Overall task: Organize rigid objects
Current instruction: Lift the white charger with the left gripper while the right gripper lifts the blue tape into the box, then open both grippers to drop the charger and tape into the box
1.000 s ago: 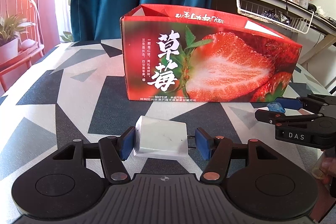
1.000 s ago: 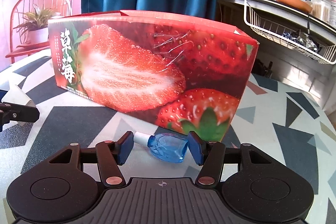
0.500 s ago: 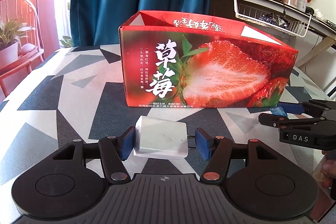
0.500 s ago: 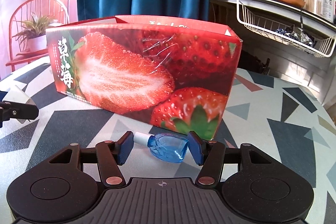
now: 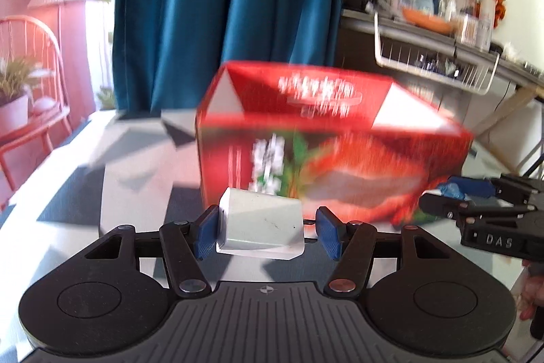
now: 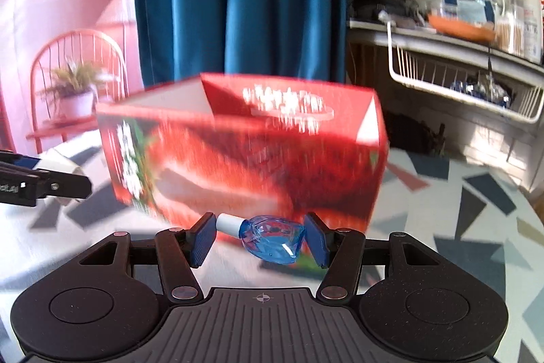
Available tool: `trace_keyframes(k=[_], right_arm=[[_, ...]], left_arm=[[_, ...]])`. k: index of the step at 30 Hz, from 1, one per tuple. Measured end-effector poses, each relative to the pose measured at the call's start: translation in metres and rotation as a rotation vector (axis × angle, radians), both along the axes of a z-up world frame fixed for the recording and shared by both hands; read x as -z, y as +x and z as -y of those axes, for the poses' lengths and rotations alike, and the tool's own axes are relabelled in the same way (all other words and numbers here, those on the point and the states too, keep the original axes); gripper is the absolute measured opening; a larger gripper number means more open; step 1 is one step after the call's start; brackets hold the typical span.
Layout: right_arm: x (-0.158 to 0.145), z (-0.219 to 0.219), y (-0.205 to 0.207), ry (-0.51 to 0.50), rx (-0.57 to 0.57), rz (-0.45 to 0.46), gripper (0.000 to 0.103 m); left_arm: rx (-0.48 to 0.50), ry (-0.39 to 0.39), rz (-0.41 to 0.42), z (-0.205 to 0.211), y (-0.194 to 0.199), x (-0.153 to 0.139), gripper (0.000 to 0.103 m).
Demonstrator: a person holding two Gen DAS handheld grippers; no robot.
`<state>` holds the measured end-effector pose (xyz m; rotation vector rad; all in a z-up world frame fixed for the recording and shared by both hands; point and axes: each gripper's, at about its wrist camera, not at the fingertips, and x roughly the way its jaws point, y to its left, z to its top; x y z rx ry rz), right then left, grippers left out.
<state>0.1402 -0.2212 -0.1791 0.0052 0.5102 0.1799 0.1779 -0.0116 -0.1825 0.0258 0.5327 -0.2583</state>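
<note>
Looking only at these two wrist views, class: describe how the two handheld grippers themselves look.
Both the left gripper and right gripper are matte black, with ribbed grey centres, round side discs, metal rivets and blue textured fingertip pads. Seen side-on, the right one carries white "DAS" lettering.

Red strawberry-print box [image 5: 333, 155], white block [image 5: 260, 228], clear blue bottle [image 6: 272, 242]

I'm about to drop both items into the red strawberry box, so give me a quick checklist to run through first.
1. Left gripper holds the white rectangular block: ok.
2. Right gripper holds the small blue plastic bottle with white cap, pinched end to end: ok.
3. Red cardboard strawberry box open at the top: ok.
4. Room inside the box: cannot tell, the bottom is hidden.
5. Grippers above the box rim: not ok, both sit below it.
6. Grippers apart from each other: ok.
</note>
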Motion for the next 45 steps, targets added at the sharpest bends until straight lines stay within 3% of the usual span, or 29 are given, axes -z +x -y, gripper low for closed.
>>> trace_keyframes(k=[6,13,22,33,36,37,38,41,45], right_arm=[[-0.036,0.000,0.010,0.016,-0.026,0.106,0.053],[-0.059,0.012,0.051,0.027,-0.006,0.115,0.053],[-0.043,0.026,0.105,-0.010,0.032,0.014,0.053],[-0.024,0.028,0.130,0.011,0.013,-0.061,0.053],[-0.025,0.027,0.130,0.014,0.020,-0.064,0.054],[-0.026,0.026,0.129,0.019,0.018,-0.063,0.054],[-0.028,0.027,0.129,0.023,0.018,-0.060,0.058],[-0.037,0.026,0.126,0.032,0.023,-0.051,0.072],[-0.059,0.027,0.116,0.059,0.040,-0.018,0.095]], left_arm=[[0.051,-0.021,0.079,0.012,0.015,-0.036,0.063],[0.091,-0.064,0.083,0.025,0.050,-0.053,0.063],[0.093,-0.046,-0.014,0.038,0.111,-0.038,0.063],[0.168,0.022,-0.057,0.056,0.141,-0.016,0.063],[0.183,0.014,-0.053,0.057,0.139,-0.018,0.071],[0.183,0.014,-0.047,0.057,0.137,-0.020,0.080],[0.178,0.017,-0.036,0.057,0.134,-0.023,0.088],[0.169,0.029,-0.006,0.057,0.125,-0.033,0.099],[0.123,0.037,0.010,0.052,0.109,-0.054,0.103]])
